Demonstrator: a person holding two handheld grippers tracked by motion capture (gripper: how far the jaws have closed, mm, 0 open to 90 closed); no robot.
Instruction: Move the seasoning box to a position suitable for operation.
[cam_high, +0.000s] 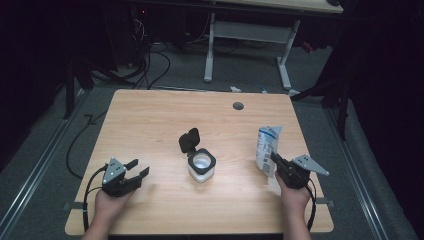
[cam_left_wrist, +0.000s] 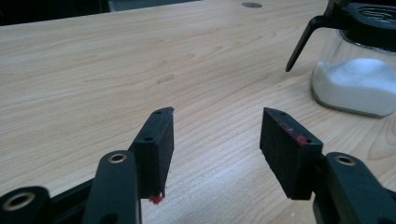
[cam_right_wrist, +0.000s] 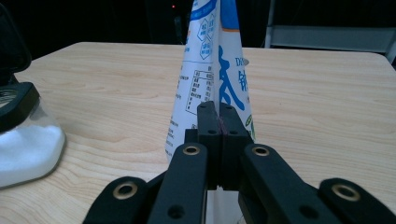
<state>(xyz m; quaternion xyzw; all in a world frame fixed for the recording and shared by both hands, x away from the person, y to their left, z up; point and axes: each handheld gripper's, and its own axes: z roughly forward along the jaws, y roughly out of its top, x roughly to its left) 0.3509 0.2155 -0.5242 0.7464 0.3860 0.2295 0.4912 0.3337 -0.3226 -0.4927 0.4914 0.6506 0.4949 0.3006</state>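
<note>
- We find the left gripper nearest the table's front edge on the left side, held in the person's left hand; its jaws stand apart with nothing between them, over bare wood.
- We find the right gripper at the front right, its jaws pressed together on the lower edge of a white and blue pouch, which stands upright on the table.
- Between the two grippers, near the table's middle, stands a clear jar partly filled with white powder, apart from both.
- Its black flip lid is raised and leans back on the far side.
</note>
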